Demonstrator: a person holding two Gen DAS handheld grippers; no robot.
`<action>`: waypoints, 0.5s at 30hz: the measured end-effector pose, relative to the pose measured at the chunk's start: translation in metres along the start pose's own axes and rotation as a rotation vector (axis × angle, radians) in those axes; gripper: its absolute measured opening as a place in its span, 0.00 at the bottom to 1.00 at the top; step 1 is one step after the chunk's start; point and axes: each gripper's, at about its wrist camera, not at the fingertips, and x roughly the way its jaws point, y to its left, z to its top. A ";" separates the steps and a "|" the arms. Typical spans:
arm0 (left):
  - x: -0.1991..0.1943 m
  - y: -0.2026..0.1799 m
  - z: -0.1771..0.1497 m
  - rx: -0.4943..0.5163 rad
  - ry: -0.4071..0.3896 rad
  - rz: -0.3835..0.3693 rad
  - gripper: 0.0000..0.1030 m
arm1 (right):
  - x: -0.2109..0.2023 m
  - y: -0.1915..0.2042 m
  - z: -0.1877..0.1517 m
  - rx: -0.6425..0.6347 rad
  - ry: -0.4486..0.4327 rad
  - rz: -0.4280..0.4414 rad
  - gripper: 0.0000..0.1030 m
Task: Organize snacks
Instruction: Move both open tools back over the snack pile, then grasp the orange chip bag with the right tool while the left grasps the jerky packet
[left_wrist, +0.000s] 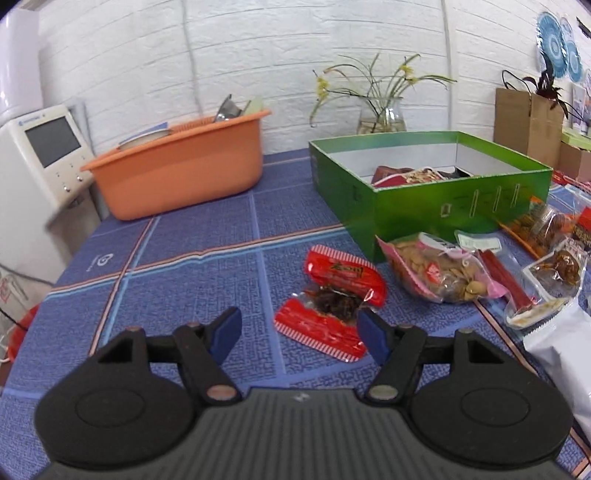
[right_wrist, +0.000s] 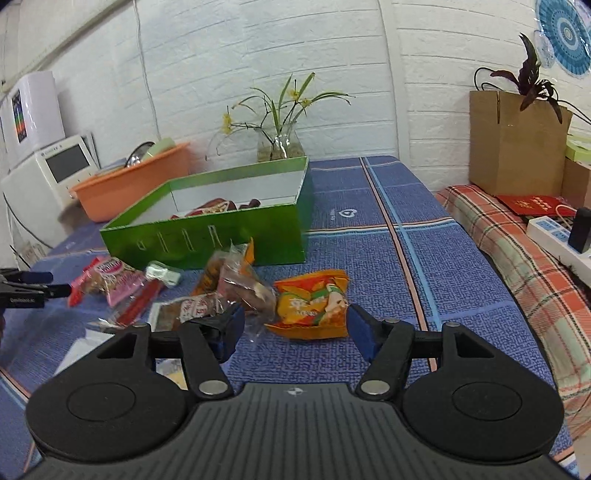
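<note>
On the blue bench, just ahead of your left claw (left_wrist: 299, 332), the red snack packet (left_wrist: 332, 299) lies flat, its long axis running diagonally away toward the green box (left_wrist: 443, 206) beyond. Your right claw (right_wrist: 295, 328) faces the orange packet (right_wrist: 312, 306), nearly between its fingertips. Both claws are spread wide and hold nothing. The right looks nearer its target; whether either fingertip touches a packet, you cannot tell.
</note>
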 end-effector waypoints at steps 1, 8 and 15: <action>0.004 -0.001 0.000 0.013 0.011 0.000 0.68 | 0.002 0.000 0.000 -0.015 0.008 -0.015 0.99; 0.025 -0.005 0.005 0.047 0.030 -0.048 0.70 | 0.019 0.003 0.005 -0.101 0.053 -0.077 1.00; 0.038 -0.005 0.015 0.080 0.020 -0.107 0.72 | 0.042 0.008 0.010 -0.201 0.146 -0.059 1.00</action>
